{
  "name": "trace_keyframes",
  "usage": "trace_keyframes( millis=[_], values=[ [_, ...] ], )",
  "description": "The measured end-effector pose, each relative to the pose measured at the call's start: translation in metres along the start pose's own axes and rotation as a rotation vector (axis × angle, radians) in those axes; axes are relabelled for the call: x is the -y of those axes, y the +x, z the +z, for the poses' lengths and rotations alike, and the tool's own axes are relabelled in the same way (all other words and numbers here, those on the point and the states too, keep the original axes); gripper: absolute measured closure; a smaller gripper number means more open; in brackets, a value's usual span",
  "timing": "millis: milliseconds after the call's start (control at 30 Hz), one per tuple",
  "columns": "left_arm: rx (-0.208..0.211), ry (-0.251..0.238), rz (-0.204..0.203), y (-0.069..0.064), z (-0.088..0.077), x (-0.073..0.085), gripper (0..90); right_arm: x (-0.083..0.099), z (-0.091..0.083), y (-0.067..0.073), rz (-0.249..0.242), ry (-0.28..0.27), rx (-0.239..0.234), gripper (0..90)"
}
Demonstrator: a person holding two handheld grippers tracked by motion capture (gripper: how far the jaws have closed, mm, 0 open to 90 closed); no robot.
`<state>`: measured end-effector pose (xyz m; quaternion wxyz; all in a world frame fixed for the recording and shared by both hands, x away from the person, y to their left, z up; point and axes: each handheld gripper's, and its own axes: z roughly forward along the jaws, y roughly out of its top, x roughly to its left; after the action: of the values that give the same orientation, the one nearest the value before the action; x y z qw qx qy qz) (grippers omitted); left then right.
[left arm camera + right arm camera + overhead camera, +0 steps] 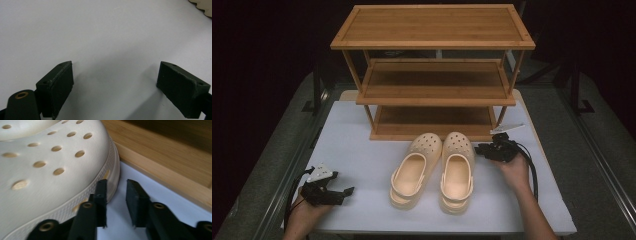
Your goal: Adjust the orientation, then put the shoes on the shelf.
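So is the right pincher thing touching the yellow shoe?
Cannot tell. In the right gripper view the right gripper has one jaw right up against the right shoe's sole edge, but neither contact nor a gap shows plainly.

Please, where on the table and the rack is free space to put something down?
Free: all three shelves of the wooden rack, and the white table left of the clogs, ahead of the left gripper. Crowded: between the right clog's toe, the rack's base and the right gripper.
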<state>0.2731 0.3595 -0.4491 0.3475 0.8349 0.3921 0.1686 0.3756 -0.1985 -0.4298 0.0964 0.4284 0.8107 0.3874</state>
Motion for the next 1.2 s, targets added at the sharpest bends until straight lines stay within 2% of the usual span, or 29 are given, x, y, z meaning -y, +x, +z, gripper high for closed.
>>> trace_keyframes(
  millis=[167, 200, 300, 333, 567, 633, 667, 700, 733, 767, 800, 833, 933, 1067, 1200],
  values=[
    [0.0, 0.0, 0.001, 0.0, 0.0, 0.0, 13.0, 0.009, -0.016, 0.007, -0.006, -0.013, 0.03, 58.4],
    [0.0, 0.0, 0.001, 0.0, 0.0, 0.0, 13.0, 0.013, -0.022, 0.01, -0.008, -0.026, 0.034, 52.1],
    [0.0, 0.0, 0.0, 0.0, 0.0, 0.0, 13.0, 0.016, -0.028, 0.014, -0.009, -0.051, 0.039, 47.8],
    [0.0, 0.0, 0.0, 0.0, 0.0, 0.0, 13.0, 0.02, -0.035, 0.018, -0.003, -0.059, 0.041, 43.1],
    [-0.001, -0.005, 0.008, -0.001, -0.001, 0.0, 13.1, 0.03, -0.05, 0.033, 0.002, -0.076, 0.03, 35.6],
    [0.013, -0.007, -0.009, -0.001, -0.001, -0.001, 13.5, 0.031, -0.054, 0.038, -0.003, -0.086, 0.02, 34.6],
    [0.038, -0.013, -0.02, -0.002, -0.001, -0.003, 13.6, 0.031, -0.055, 0.039, -0.003, -0.089, 0.019, 33.5],
    [0.037, -0.02, -0.015, -0.004, -0.002, -0.005, 13.7, 0.03, -0.056, 0.041, 0.0, -0.095, 0.013, 33.0],
    [0.04, -0.027, 0.001, -0.007, -0.003, -0.01, 13.7, 0.027, -0.057, 0.045, 0.002, -0.099, -0.003, 30.5],
    [0.04, -0.027, 0.001, -0.007, -0.003, -0.01, 13.7, 0.026, -0.057, 0.047, -0.002, -0.102, -0.007, 30.2],
    [0.056, -0.046, 0.008, -0.011, -0.004, -0.016, 13.7, 0.025, -0.057, 0.049, -0.004, -0.101, -0.01, 29.8],
    [0.056, -0.046, 0.008, -0.011, -0.004, -0.016, 13.7, 0.025, -0.057, 0.049, -0.004, -0.101, -0.01, 29.8],
    [0.093, -0.069, 0.013, -0.017, -0.003, -0.03, 13.7, 0.021, -0.057, 0.056, -0.015, -0.105, -0.026, 27.9],
    [0.14, -0.094, 0.048, -0.028, 0.0, -0.055, 14.0, 0.013, -0.053, 0.069, -0.047, -0.105, -0.042, 27.5],
    [0.176, -0.122, 0.088, -0.041, 0.008, -0.08, 14.1, 0.01, -0.048, 0.075, -0.059, -0.098, -0.056, 27.5]
  ],
)
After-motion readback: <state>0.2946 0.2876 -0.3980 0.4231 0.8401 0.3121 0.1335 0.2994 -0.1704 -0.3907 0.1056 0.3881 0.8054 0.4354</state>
